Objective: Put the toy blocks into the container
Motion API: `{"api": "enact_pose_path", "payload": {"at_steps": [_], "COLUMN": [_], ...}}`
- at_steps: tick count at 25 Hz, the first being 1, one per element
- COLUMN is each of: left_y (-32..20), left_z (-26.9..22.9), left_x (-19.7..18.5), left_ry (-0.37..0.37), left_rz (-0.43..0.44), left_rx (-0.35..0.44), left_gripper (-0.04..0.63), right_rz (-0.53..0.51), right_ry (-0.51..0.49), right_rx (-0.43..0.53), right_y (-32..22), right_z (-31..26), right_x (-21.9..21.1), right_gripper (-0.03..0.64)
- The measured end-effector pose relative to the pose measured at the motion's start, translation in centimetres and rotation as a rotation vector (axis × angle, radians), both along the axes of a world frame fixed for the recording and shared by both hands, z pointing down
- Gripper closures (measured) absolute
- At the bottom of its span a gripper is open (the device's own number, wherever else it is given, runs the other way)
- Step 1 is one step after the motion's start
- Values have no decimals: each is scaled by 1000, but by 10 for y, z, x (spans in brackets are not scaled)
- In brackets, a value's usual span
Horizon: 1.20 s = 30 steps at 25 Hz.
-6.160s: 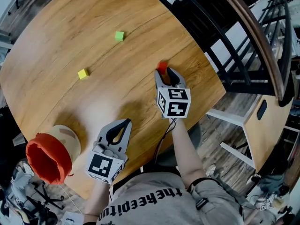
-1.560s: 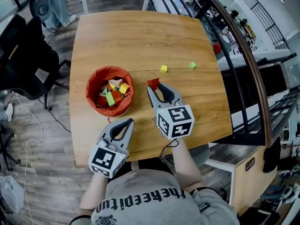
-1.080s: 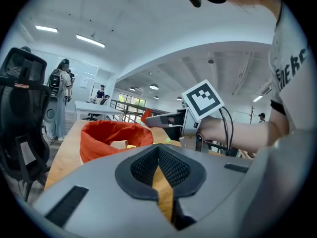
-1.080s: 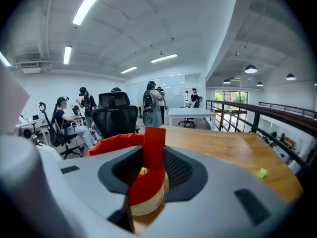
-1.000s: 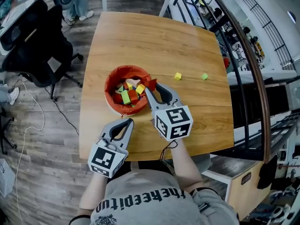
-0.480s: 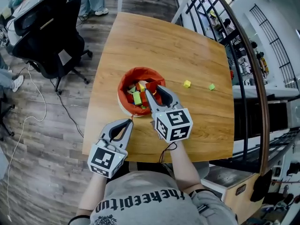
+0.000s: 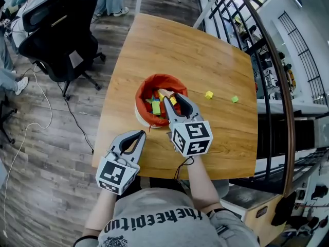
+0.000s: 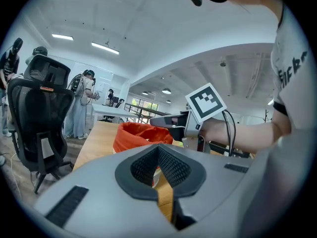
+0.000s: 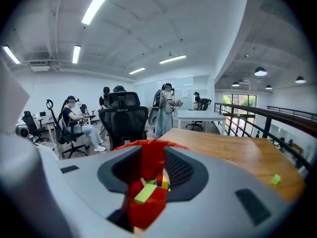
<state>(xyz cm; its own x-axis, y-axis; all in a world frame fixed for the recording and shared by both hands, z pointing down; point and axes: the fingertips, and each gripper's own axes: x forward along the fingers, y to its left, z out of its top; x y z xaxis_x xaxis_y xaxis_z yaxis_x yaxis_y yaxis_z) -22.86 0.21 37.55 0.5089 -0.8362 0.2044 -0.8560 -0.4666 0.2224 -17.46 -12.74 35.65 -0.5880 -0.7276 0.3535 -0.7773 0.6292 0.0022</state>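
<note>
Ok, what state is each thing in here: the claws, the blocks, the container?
container: upright, open-topped, holding several blocks.
left claw: shut, empty.
right claw: shut on the red block, over the container.
yellow block: loose on the table.
green block: loose on the table.

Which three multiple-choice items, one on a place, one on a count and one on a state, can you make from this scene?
1. Where are the right gripper tips?
A. over the red container
B. over the floor
C. over the chair
2. How many blocks lie on the bare table?
A. none
B. two
C. five
3. How are the left gripper jaws?
A. wide apart
B. shut on a block
C. shut, empty

1 A: the head view shows them above its rim.
2 B: a yellow block and a green block.
3 C: its pads meet, with nothing between.
</note>
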Motion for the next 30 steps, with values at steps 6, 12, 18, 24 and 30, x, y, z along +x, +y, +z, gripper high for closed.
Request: {"api": "enact_pose_path", "payload": {"at_steps": [6, 12, 18, 24, 30], "left_y": [0, -1, -3, -8, -13], "left_z": [-3, -6, -8, -12, -18], "left_x": [0, 4, 10, 17, 31], "left_ry": [4, 3, -1, -5, -11], "left_rz": [6, 22, 50, 84, 137], "left_rx": [5, 14, 20, 33, 48], "left_gripper": [581, 581, 581, 581, 581], "right_rz": [-6, -22, -70, -85, -86], "right_ry": [-10, -37, -96, -124, -143], "right_rx": [-2, 2, 16, 43, 62], "right_y": [3, 10, 21, 33, 47], "right_z": [-3, -8, -17, -28, -34], "right_x": [-2, -2, -2, 3, 12], "right_gripper": [471, 567, 606, 607, 606]}}
